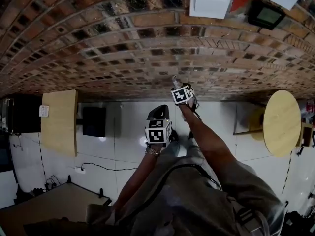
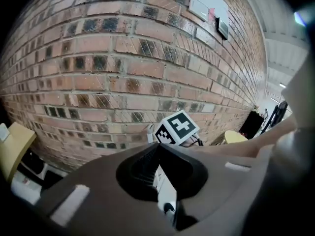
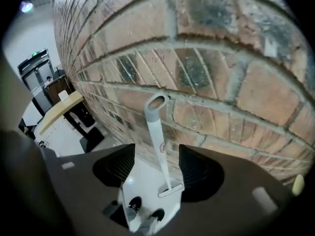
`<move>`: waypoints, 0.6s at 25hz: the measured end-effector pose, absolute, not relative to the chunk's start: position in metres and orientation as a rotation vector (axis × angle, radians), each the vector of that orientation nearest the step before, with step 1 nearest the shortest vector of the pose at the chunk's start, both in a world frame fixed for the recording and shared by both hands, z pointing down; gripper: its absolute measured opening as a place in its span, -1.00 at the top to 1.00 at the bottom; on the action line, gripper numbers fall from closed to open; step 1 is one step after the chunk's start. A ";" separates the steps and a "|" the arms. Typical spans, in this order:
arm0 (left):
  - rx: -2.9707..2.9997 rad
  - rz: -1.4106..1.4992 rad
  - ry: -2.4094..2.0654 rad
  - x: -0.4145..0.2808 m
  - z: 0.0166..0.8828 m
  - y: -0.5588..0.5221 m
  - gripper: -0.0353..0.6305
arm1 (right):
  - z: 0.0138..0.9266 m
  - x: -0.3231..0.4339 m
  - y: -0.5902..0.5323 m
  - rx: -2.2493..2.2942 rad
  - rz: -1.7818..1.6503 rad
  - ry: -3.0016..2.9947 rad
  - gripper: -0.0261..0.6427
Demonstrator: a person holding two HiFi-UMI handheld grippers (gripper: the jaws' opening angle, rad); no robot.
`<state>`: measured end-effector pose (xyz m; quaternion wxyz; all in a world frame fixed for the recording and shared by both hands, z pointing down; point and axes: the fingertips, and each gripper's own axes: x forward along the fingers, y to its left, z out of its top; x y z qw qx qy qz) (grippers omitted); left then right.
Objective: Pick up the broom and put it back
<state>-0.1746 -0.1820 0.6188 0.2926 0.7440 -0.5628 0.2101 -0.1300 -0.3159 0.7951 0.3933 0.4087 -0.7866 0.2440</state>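
Observation:
A white broom point(image 3: 160, 146) with a grey looped handle top stands upright against the brick wall point(image 3: 206, 58), its small head on the white floor. My right gripper point(image 3: 156, 152) is open and points down at it. The shaft rises in the gap between the jaws, and neither pad touches it. In the head view the right gripper point(image 1: 181, 95) is close to the wall, with the broom's handle tip point(image 1: 173, 77) just beyond it. My left gripper point(image 1: 157, 131) hangs a little behind and to the left. Its jaws point(image 2: 157, 147) meet at the tips with nothing between them.
A rectangular wooden table point(image 1: 59, 122) and a black cabinet point(image 1: 22, 113) stand at the left, with a dark box point(image 1: 93, 121) beside them. A round wooden table point(image 1: 281, 123) is at the right. Cables point(image 1: 98, 167) run over the white floor. My shoes point(image 3: 133, 205) are just below the broom.

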 end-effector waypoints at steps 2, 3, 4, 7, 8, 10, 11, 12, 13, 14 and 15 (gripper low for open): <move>1.964 0.564 -1.505 -0.178 0.622 -0.189 0.90 | 0.810 -0.135 -0.329 1.003 0.591 -1.952 0.18; 1.955 0.567 -1.507 -0.179 0.624 -0.192 0.90 | 0.817 -0.135 -0.334 0.989 0.582 -1.929 0.18; 1.946 0.570 -1.509 -0.179 0.625 -0.194 0.90 | 0.824 -0.135 -0.338 0.976 0.574 -1.912 0.18; 1.932 0.580 -1.513 -0.180 0.626 -0.202 0.90 | 0.836 -0.133 -0.347 0.913 0.536 -1.891 0.40; 1.931 0.583 -1.516 -0.180 0.627 -0.204 0.90 | 0.838 -0.133 -0.347 0.895 0.524 -1.898 0.46; 1.928 0.579 -1.522 -0.180 0.628 -0.209 0.90 | 0.838 -0.132 -0.347 0.885 0.488 -1.923 0.63; 1.927 0.575 -1.525 -0.179 0.628 -0.211 0.90 | 0.836 -0.129 -0.347 0.896 0.475 -1.934 0.63; 1.925 0.574 -1.527 -0.179 0.629 -0.213 0.90 | 0.832 -0.123 -0.346 0.916 0.476 -1.947 0.64; 1.922 0.574 -1.528 -0.178 0.630 -0.213 0.90 | 0.827 -0.116 -0.343 0.939 0.485 -1.962 0.64; 1.923 0.573 -1.527 -0.176 0.630 -0.215 0.90 | 0.821 -0.107 -0.337 0.964 0.501 -1.976 0.64; 1.929 0.567 -1.526 -0.172 0.631 -0.217 0.90 | 0.814 -0.096 -0.329 0.989 0.521 -1.987 0.64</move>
